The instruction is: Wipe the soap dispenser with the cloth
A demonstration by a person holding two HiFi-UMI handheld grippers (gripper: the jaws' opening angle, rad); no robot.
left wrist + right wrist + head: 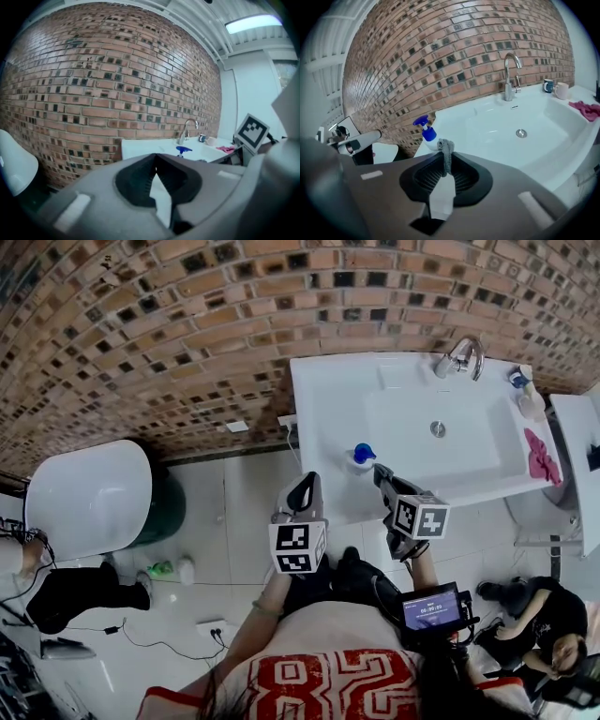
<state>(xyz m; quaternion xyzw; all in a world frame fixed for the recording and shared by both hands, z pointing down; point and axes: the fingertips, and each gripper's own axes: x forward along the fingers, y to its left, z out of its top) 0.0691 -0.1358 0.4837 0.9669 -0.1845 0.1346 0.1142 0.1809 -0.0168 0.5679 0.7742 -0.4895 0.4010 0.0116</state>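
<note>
The soap dispenser (362, 456) stood on the front left rim of the sink (328, 409). The right gripper (380, 474), clenched on a small grey cloth (446, 157), pointed at it from just off that rim, presumably ready to wipe. The left gripper (303, 491), pinched shut on nothing, hung beside the sink's front edge.

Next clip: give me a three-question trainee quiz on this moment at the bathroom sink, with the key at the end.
1. True or false: the right gripper is shut on a grey cloth.
2. Where does the soap dispenser stand? A) on the floor B) on the sink top, left of the basin C) beside the mugs
3. Fill in: the jaws of the left gripper are ____, with nothing between them.
Key: 1 true; 2 B; 3 shut.
</note>
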